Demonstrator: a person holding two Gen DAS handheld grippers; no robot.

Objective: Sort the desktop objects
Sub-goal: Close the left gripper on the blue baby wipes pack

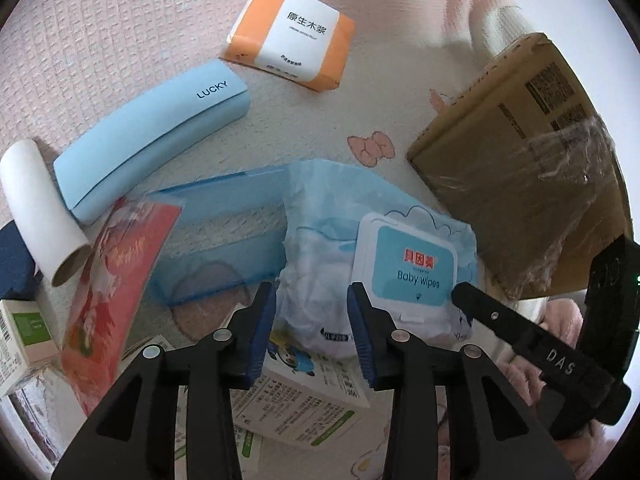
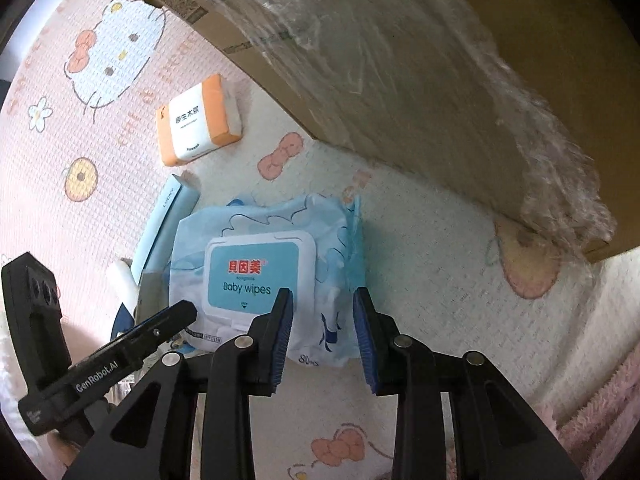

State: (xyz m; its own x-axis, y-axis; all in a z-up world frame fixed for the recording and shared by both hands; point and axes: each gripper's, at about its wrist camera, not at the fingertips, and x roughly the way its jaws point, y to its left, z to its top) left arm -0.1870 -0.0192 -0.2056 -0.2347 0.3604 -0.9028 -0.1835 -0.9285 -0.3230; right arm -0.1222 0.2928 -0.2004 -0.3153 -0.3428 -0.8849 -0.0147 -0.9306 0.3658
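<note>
The baby wipes pack [image 2: 260,280] lay flat on the pink cartoon-print mat [image 2: 72,128], lid up, partly over a translucent blue tray [image 1: 224,240]. The left gripper [image 1: 312,300] hung over the pack's left part, its blue pads apart and pressing on nothing. The right gripper [image 2: 322,308] stood over the pack's right edge with jaws apart; whether a pad touched the wrapper was hard to tell. A taped cardboard box [image 1: 520,168] sat just right of the pack. Beyond lay a light blue "LUCKY" case [image 1: 152,140] and an orange tissue pack [image 1: 292,36]. At the left were a cardboard tube [image 1: 40,212], a red packet [image 1: 116,288] and printed cartons [image 1: 304,400].
</note>
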